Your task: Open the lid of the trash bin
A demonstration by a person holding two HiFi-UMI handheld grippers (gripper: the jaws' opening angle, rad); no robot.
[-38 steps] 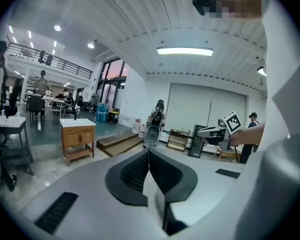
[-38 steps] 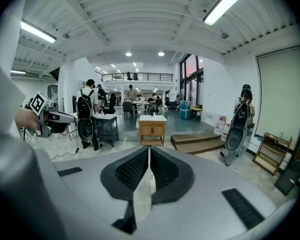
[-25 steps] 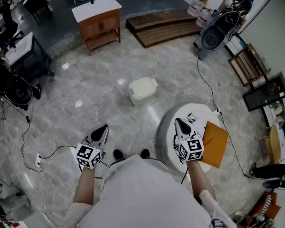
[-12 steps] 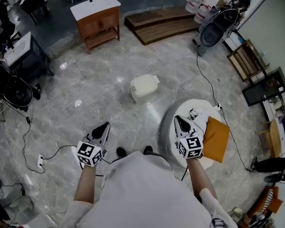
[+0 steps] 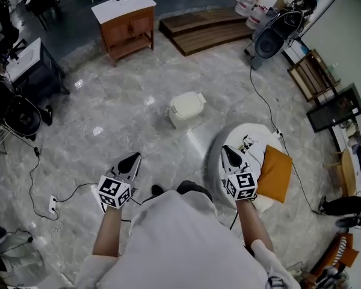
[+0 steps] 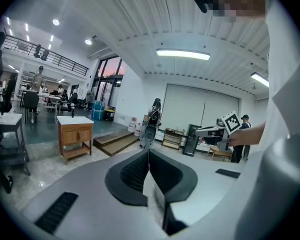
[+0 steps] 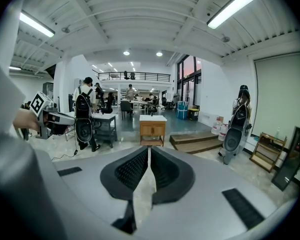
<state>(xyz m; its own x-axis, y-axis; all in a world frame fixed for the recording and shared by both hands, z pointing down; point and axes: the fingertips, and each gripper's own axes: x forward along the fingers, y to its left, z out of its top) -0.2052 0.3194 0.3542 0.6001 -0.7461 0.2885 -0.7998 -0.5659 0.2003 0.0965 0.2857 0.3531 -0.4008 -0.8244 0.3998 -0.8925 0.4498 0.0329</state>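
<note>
The trash bin [image 5: 183, 118] stood on the marble floor [image 5: 102, 119], well ahead of the person and apart from both tongs, its cream lid [image 5: 187, 103] down. Compared with a second before, it sat slightly higher and further right in the head view, as did the wooden cabinet [image 5: 126, 24] beyond it. The person's dark shoes, side by side earlier, were now uneven, the right one larger in view beneath the body. The left tongs [image 5: 133, 156] hung over bare floor, pointing forward, much where they had been; in the left gripper view their jaws met at the tips with nothing between them. The right tongs [image 5: 227, 152] were likewise closed and empty, held above the near edge of a round white worktop [image 5: 212, 164] that carried an orange cushion [image 5: 274, 174].
</note>
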